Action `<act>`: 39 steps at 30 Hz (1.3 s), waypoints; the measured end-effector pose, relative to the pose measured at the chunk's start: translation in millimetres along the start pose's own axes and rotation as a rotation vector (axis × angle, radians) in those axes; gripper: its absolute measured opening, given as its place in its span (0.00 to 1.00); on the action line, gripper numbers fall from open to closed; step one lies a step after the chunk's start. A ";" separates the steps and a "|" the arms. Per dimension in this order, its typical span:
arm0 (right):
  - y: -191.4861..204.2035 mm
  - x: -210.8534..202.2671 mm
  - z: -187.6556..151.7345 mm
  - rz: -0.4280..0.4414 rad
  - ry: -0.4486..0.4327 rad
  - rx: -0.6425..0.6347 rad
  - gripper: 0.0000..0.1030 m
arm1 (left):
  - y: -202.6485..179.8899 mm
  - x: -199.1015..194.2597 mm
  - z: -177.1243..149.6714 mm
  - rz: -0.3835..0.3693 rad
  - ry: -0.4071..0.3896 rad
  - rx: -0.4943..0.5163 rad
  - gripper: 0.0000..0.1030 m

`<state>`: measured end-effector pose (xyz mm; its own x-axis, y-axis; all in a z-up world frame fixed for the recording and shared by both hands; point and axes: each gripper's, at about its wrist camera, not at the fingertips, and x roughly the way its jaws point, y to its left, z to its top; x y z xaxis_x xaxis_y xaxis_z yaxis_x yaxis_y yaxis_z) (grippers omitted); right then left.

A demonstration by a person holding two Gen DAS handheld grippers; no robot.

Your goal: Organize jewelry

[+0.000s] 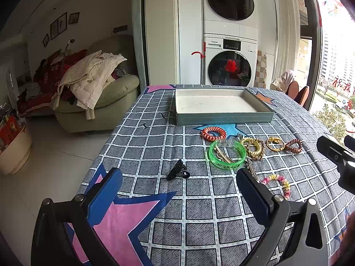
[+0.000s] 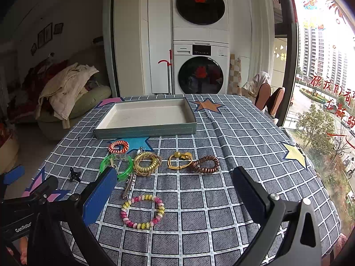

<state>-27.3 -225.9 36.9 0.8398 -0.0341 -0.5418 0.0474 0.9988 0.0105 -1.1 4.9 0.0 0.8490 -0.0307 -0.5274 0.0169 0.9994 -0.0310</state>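
Note:
An empty grey tray sits at the far side of the table. In front of it lie an orange coil tie, a green bangle, a gold coil with braid, a yellow band, a brown coil, a silver clip and a pink-yellow bead bracelet. A black claw clip lies apart at the left. My left gripper is open above the black clip. My right gripper is open above the bead bracelet.
The table carries a grey checked cloth with stars. Its left edge drops to the floor by a sofa heaped with clothes. Stacked washing machines stand behind. A window and chairs are at the right.

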 end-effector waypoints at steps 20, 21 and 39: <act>2.1 1.5 -1.2 0.003 0.003 0.001 1.00 | 0.1 0.7 -0.7 -0.011 -0.010 -0.016 1.00; 2.1 1.5 -1.1 0.003 0.003 0.001 1.00 | 0.5 0.8 -1.0 -0.011 -0.009 -0.016 1.00; 4.7 9.8 -4.6 0.006 0.042 -0.006 1.00 | 3.4 23.3 -6.0 -0.103 0.052 -0.117 1.00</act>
<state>-21.3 -221.3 27.7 0.8167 -0.0272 -0.5765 0.0391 0.9992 0.0084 15.5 7.5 -17.5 0.8175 -0.1365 -0.5595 0.0382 0.9822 -0.1838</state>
